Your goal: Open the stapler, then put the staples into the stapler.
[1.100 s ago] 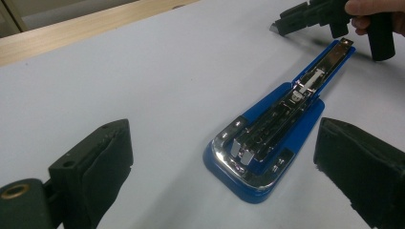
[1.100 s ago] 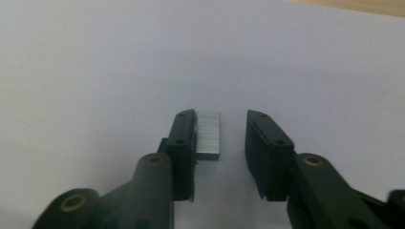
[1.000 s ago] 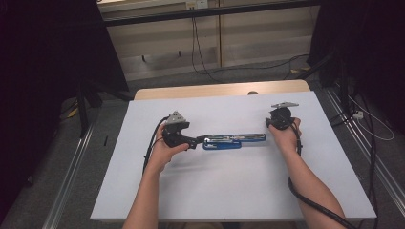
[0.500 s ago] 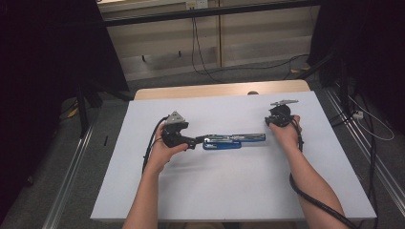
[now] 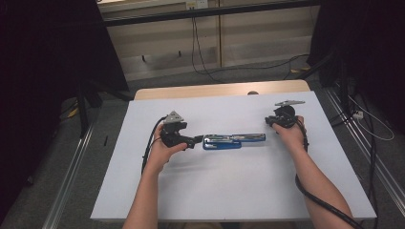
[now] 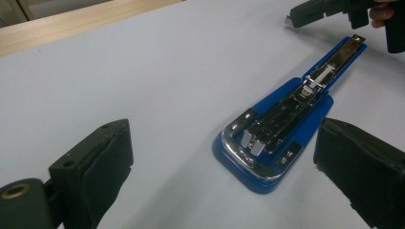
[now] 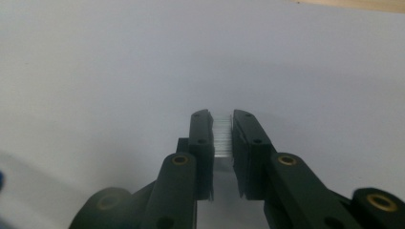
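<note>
Your right claw (image 7: 222, 136) is clamped on a small strip of what looks like staples (image 7: 222, 137) (pale, ribbed, hard to read). Your left claw (image 6: 229, 176) stands wide, gripping nothing, at the rear of the opened blue stapler (image 5: 231, 140), which lies mid-desk (image 5: 229, 191) between both claws.

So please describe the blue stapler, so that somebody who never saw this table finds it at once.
Look at the white table, near its middle, between the left gripper and the right gripper. The blue stapler lies there flat and opened out, its shiny metal staple channel facing up; it is the one blue thing on the white surface.
</note>
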The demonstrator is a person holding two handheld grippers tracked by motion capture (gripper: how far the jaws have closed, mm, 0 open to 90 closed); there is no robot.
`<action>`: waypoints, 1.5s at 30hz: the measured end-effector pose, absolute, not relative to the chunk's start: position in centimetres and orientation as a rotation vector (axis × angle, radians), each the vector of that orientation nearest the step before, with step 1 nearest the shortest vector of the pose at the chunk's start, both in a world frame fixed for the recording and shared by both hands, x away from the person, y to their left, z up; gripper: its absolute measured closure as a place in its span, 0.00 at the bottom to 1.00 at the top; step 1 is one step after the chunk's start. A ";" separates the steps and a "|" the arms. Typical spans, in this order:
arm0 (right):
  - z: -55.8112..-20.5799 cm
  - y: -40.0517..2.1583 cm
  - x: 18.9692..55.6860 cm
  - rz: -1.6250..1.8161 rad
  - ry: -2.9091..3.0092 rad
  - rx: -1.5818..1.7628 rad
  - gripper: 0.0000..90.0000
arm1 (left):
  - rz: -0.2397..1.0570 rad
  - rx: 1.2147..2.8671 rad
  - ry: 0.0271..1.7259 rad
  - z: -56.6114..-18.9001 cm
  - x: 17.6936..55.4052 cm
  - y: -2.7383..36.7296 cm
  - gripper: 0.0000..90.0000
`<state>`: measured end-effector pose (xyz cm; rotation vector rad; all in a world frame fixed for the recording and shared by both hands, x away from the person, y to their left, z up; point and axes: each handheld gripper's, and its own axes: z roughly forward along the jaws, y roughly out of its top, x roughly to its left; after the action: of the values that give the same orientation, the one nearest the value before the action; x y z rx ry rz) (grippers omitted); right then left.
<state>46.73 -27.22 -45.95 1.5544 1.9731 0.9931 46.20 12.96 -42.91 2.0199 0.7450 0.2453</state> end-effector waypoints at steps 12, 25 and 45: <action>-42.9 -26.9 44.6 1.078 2.023 1.423 0.88 | 0.209 1.971 0.822 -42.1 45.7 14.3 0.07; -39.8 -26.1 43.8 1.151 2.060 1.306 0.88 | 0.240 1.999 0.828 -41.9 44.6 16.0 0.07; -38.9 -23.2 43.7 1.196 2.211 1.117 0.88 | 0.296 2.002 0.812 -41.5 42.4 17.9 0.06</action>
<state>43.73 -23.20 -38.90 1.1170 2.2114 1.1960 42.43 17.90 -41.46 2.0018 0.8118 0.2961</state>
